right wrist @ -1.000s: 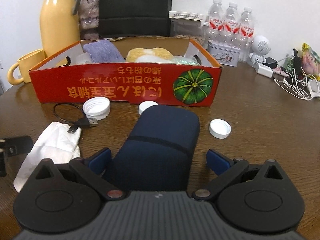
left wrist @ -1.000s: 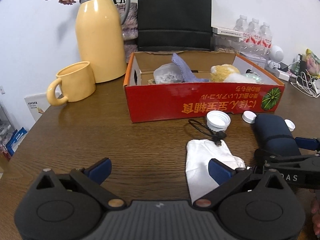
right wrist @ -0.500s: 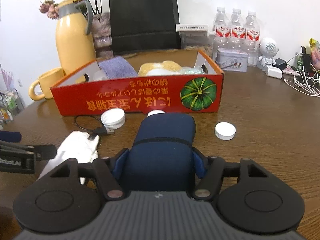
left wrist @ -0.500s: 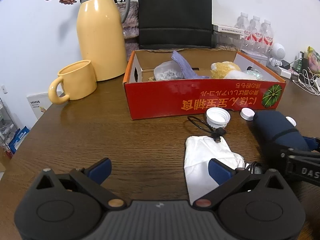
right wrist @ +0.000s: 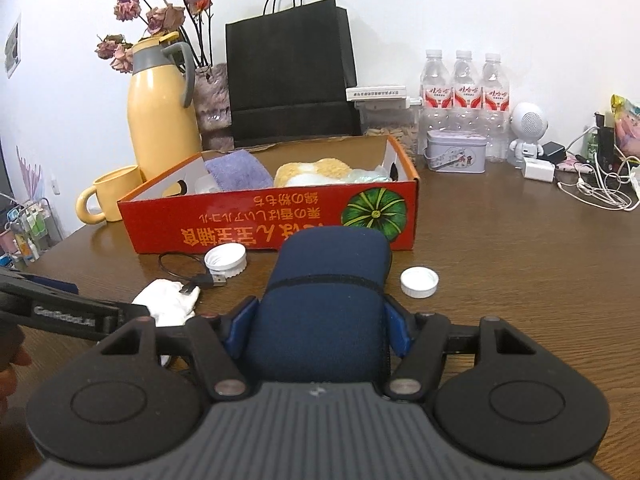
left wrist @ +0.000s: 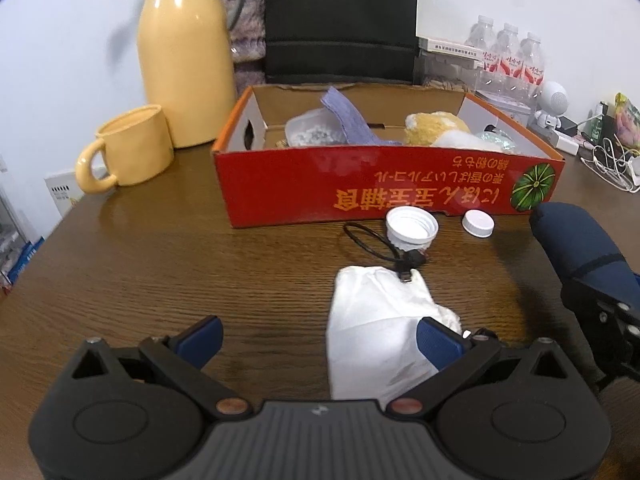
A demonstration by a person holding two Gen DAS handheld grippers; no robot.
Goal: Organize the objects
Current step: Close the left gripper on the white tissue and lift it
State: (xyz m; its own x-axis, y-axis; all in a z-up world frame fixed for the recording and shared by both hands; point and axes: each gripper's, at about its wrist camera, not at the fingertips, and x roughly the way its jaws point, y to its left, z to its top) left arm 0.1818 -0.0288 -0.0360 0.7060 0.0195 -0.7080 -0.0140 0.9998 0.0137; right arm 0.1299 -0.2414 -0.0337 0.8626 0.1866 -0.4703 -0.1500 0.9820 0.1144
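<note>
The right gripper (right wrist: 318, 326) is pitched gently downward toward the red box, raised off the wooden table (right wrist: 520, 248). Its blue pads (right wrist: 239, 326) press both flanks of a navy padded pouch (right wrist: 326, 292); the jaws have just been closing and now sit clamped on it. The pouch lies lengthwise between the fingers, its far end overlapping the box's front wall in the right wrist view. In the left wrist view the pouch (left wrist: 580, 248) appears at the right edge, clear of the tabletop.

The left gripper (left wrist: 318, 338) tilts more steeply down at the table. Its jaws stand wide apart with nothing gripped. A crumpled white cloth (left wrist: 376, 332) lies on the table beneath and partly behind its right pad (left wrist: 438, 342); whether the pad touches the cloth cannot be told.

Just beyond the cloth, a black USB cable (left wrist: 380, 246) loops on the table, its plug resting on the cloth's far edge. A large white lid (left wrist: 412, 226) sits open side up near the box front, and a smaller white cap (left wrist: 478, 223) just beside it. Another white cap (right wrist: 419, 282) lies to the right of the pouch.

The red cardboard box (left wrist: 360, 192) holds a purple cloth (left wrist: 346, 120), a clear plastic container (left wrist: 310, 130) and a yellow plush toy (left wrist: 434, 128).

Farther back stand a yellow mug (left wrist: 130, 148), a yellow thermos jug (left wrist: 184, 52) and a black paper bag (right wrist: 290, 74).
</note>
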